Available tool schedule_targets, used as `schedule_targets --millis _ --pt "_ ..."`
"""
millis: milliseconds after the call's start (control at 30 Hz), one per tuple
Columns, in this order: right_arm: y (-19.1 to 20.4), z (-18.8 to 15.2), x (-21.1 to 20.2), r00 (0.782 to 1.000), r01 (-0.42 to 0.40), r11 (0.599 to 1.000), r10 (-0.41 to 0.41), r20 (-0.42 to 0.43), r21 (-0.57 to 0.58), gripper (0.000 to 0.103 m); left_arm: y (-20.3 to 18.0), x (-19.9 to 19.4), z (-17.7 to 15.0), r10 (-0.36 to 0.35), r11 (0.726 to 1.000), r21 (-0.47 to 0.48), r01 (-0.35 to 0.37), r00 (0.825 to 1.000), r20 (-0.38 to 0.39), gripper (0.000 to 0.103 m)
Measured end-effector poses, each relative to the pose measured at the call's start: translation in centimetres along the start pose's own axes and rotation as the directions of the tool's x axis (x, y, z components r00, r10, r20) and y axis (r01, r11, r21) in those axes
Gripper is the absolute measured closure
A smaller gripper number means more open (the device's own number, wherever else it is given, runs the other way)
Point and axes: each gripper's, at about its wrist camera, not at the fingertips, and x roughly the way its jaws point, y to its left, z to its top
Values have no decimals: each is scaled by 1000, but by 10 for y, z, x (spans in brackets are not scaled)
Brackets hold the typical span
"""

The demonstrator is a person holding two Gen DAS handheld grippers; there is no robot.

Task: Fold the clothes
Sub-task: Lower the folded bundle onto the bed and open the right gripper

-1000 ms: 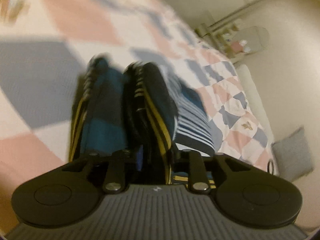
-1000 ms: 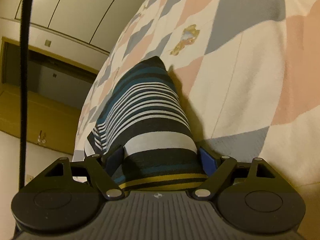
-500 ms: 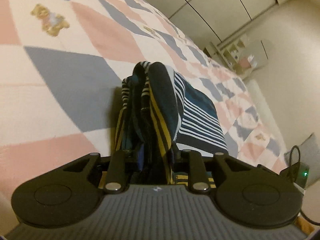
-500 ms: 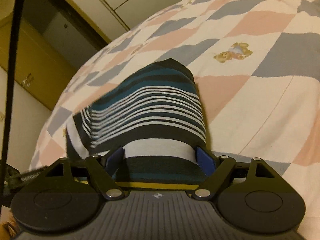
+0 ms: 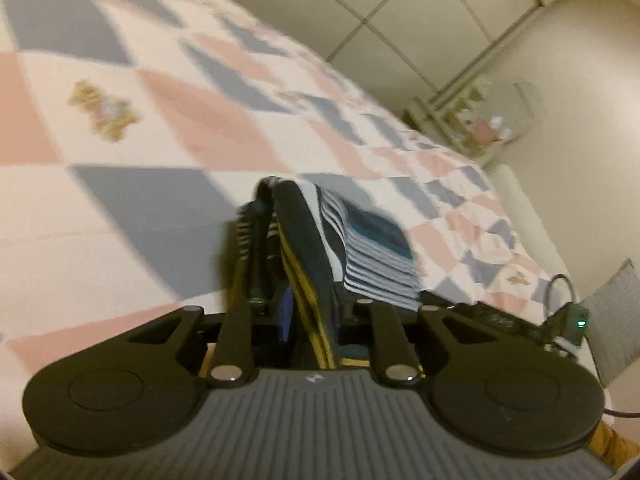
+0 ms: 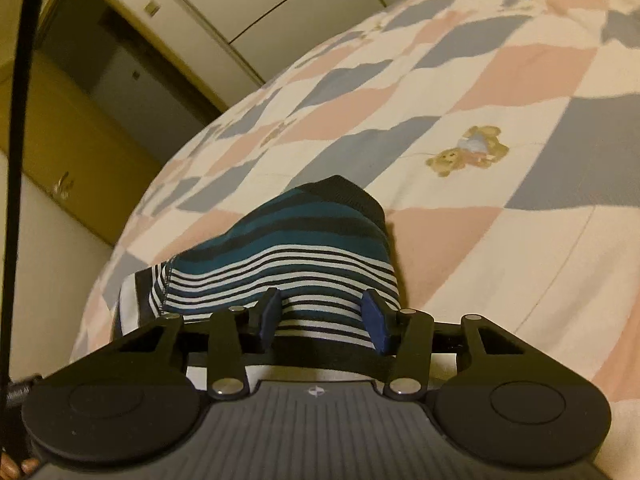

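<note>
A striped garment [image 5: 320,248] is sitting on a bed, bunched up over the checked quilt [image 5: 120,208] of pink, grey and white squares. The left gripper [image 5: 310,312] is closing and its fingers are clenching a thick fold of the cloth, the part with yellow and dark stripes. The fold is standing up right in front of the camera and hiding the fingers almost fully. The right gripper [image 6: 324,316] is closing too, with the striped garment [image 6: 288,256] lying between its blue fingers [image 6: 374,318]; whether they are pressing on the cloth yet is hard to tell.

A small teddy bear picture [image 6: 468,152] is showing on the quilt [image 6: 520,240] beyond the garment. In the left wrist view, pale cupboard doors [image 5: 400,8] are standing behind the bed, and a little shelf with small things [image 5: 480,120] is too blurry to make out. A grey cushion [image 5: 612,320] and a black box with a green light [image 5: 576,322] are sitting at the right edge. In the right wrist view, a black cable [image 6: 20,120] is hanging down the left side, cut off at the top.
</note>
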Motion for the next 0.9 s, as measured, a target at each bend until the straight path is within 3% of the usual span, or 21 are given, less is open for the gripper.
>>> schedule_targets --millis 33,100,233,300,367,467,567,733,900 --pt "2 -1 1 1000 4 1000 -4 -2 -24 54 4 0 -2 25 1000 -13 -25 1000 -15 89" --pt "6 -3 3 1000 13 997 -13 -6 -71 54 -1 2 -1 10 1000 0 -10 1000 -11 89" --pt "13 -5 6 999 31 988 -33 -14 -150 54 -38 12 15 -40 986 164 32 998 46 89" --pt "20 -6 7 999 46 979 -50 -16 -198 54 -53 23 21 -20 967 253 4 998 63 88" --pt "23 -9 9 998 58 970 -63 -17 -235 54 -56 44 22 67 948 308 -76 997 40 87" --pt "22 -11 12 997 62 966 -70 -22 -252 53 -30 73 13 161 948 282 -146 986 -32 96" --pt "18 -6 3 999 33 978 -37 -13 -205 51 -16 70 12 143 965 227 -131 989 -36 97" --pt "15 -6 -28 998 -15 988 25 61 -153 58 -17 69 10 160 959 242 -148 987 -33 98" --pt "12 -26 -3 998 10 983 -22 -67 -182 59 -22 68 16 187 964 203 -173 981 -48 99"
